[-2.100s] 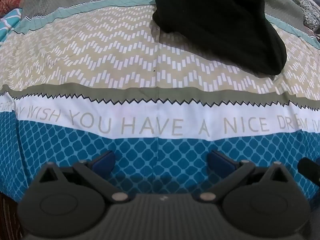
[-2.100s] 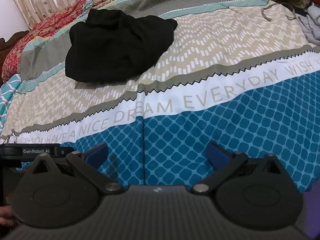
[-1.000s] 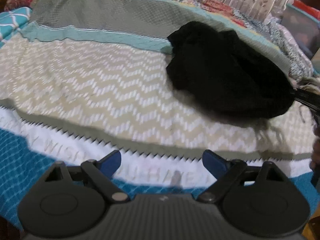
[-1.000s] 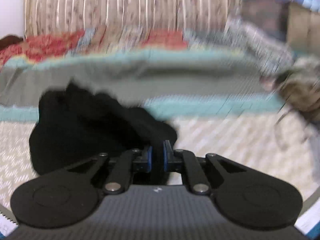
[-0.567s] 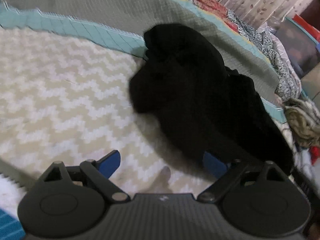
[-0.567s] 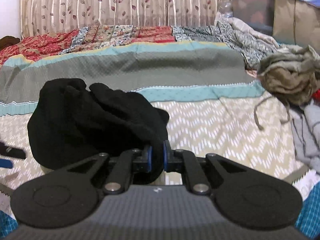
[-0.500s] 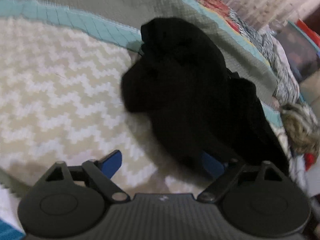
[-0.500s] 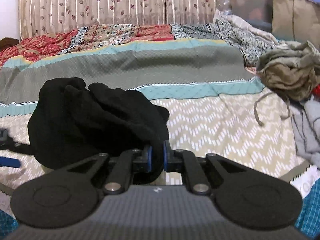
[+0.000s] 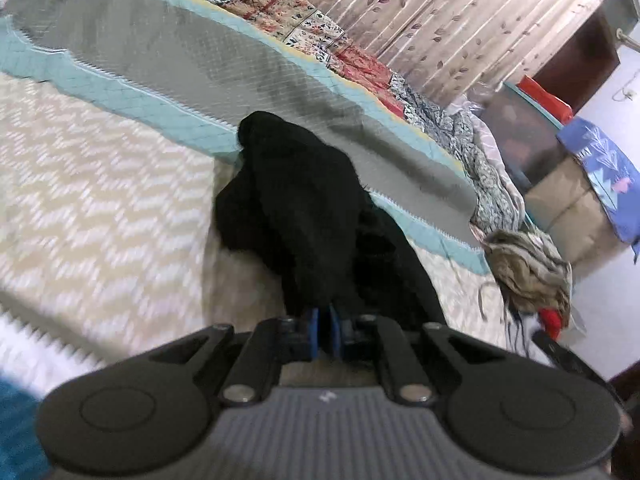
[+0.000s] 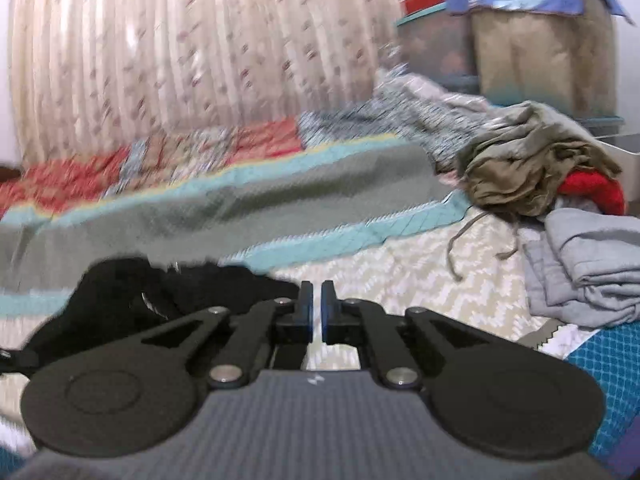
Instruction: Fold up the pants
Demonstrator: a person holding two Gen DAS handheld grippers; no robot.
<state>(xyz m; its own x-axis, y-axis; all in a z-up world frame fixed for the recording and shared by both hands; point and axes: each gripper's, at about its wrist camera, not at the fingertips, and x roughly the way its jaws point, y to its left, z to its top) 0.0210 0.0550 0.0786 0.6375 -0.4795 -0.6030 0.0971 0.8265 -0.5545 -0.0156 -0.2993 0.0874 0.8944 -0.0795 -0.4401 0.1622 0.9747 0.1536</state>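
Note:
The black pants (image 9: 304,216) lie crumpled in a heap on the patterned bedspread (image 9: 100,184). My left gripper (image 9: 325,330) is shut on the near edge of the black pants. In the right wrist view the pants (image 10: 168,296) stretch low to the left. My right gripper (image 10: 317,306) has its jaws almost together; a thin gap shows between the pads, and whether any black cloth is pinched there is hidden.
A pile of olive, red and grey clothes (image 10: 560,200) sits at the right of the bed, also in the left wrist view (image 9: 528,276). A curtain (image 10: 180,60) hangs behind the bed. Boxes and a covered stack (image 10: 520,28) stand at the far right.
My left gripper moved in and closed on the pants' edge; it was open half a second ago. My right gripper stayed closed and shifted, and the pants now lie lower and flatter to its left.

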